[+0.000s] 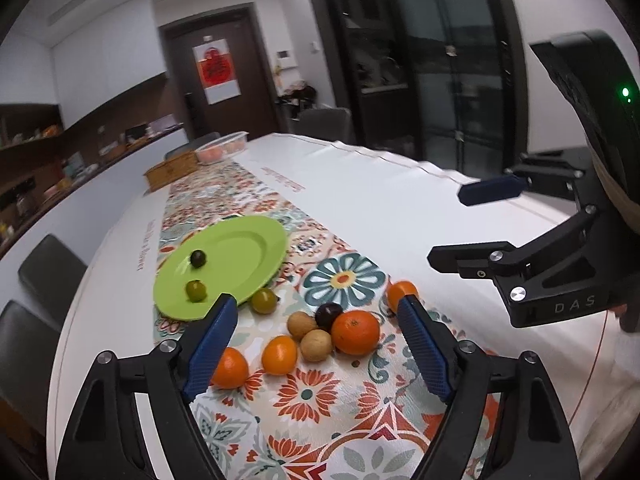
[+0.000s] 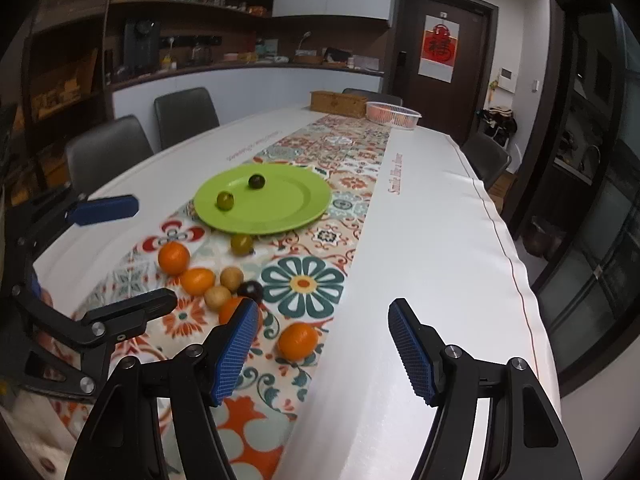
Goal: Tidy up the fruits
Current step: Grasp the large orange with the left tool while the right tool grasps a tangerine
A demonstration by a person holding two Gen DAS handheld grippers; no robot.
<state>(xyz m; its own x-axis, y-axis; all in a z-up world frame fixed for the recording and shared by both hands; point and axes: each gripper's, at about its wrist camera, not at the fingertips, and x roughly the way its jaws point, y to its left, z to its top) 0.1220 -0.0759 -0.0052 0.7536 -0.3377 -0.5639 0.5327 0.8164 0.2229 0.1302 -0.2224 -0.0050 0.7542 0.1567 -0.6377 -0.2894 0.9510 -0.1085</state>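
Long desk (image 2: 432, 240) under a white cloth, with a floral patterned runner (image 2: 320, 208) down its middle. Dark chairs (image 2: 186, 114) line the far-left side ahead of the right gripper. Behind them a counter and wood shelves (image 2: 160, 20) packed with clutter. Dark door (image 2: 440, 48) with a red-and-white poster beyond the desk's far end. Wooden box (image 2: 338, 102) and a clear basket (image 2: 394, 114) of pale fruit sit at that end.

Left gripper (image 1: 316, 340) is spread wide, nothing between its blue ribbed pads, hanging just above the fruit cluster. Right gripper (image 2: 320, 344) also spread wide and unloaded, over the runner edge and bare cloth.

Round lime-green plate (image 1: 240, 256), glossy plastic look, lies ahead-left of the left gripper. Two small green fruits on it: a darker one (image 1: 198, 258) farther off, a lighter one (image 1: 196, 290) nearer. A third green fruit (image 1: 264, 300) sits on the runner just beside the plate rim.

Between the left gripper's fingers: big orange (image 1: 355, 332), two smaller oranges (image 1: 280, 354) toward the left finger, one partly hidden by it. Two tan round fruits (image 1: 316, 345) touch each other, dark plum-like fruit (image 1: 329, 315) behind them. Another orange (image 1: 402, 292) peeks past the right fingertip; in the right wrist view it lies alone between that gripper's fingers.
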